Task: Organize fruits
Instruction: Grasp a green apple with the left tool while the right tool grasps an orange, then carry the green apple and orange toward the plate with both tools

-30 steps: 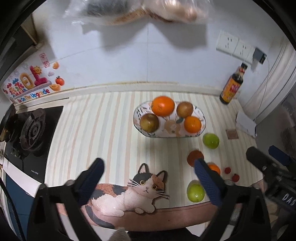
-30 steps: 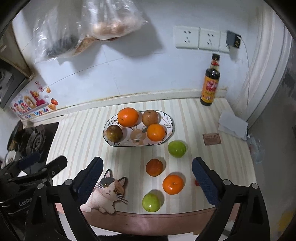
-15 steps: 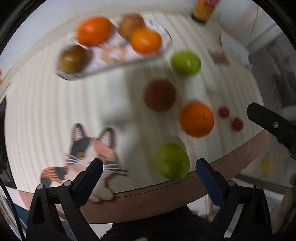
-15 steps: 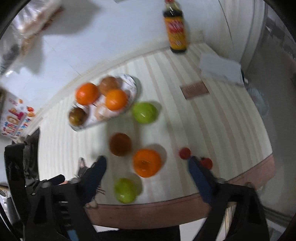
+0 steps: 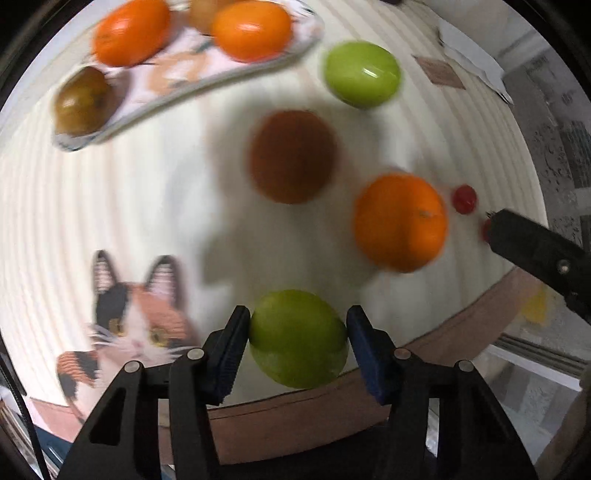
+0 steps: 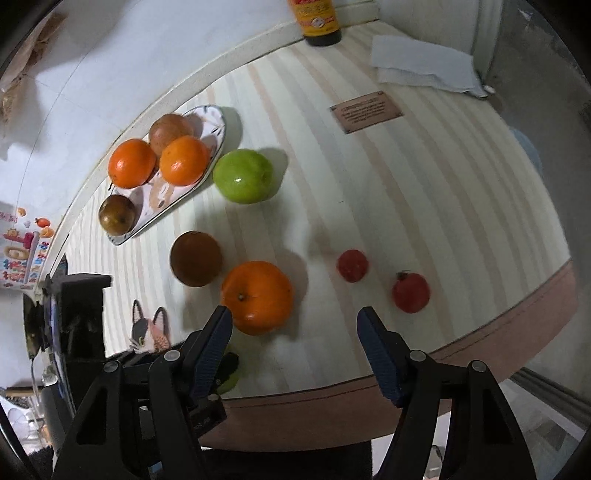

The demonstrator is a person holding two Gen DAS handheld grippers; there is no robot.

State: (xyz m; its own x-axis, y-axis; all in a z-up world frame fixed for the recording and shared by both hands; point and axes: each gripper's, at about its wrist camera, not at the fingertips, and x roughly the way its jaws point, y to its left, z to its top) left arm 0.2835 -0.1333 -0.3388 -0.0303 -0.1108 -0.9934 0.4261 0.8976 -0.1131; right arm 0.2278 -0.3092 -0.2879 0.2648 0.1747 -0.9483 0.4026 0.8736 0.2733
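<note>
My left gripper (image 5: 298, 341) has its two fingers against the sides of a green apple (image 5: 298, 338) at the table's front edge. A loose orange (image 5: 400, 221), a brown fruit (image 5: 291, 157) and a second green apple (image 5: 362, 74) lie beyond it. The patterned plate (image 5: 166, 79) at the far left holds two oranges and two brown fruits. My right gripper (image 6: 295, 339) is open and empty, just in front of the loose orange (image 6: 257, 295). Two small red fruits (image 6: 410, 293) lie to its right.
A cat-shaped mat (image 5: 133, 321) lies left of the held apple. A dark sauce bottle (image 6: 317, 18), folded white paper (image 6: 421, 64) and a brown card (image 6: 365, 110) are at the back right. The table's front edge (image 6: 369, 384) runs just under both grippers.
Both grippers dropped towards the loose fruit. My left gripper's fingers closed from wide open onto the front green apple. My right gripper came nearer the loose orange and stayed open.
</note>
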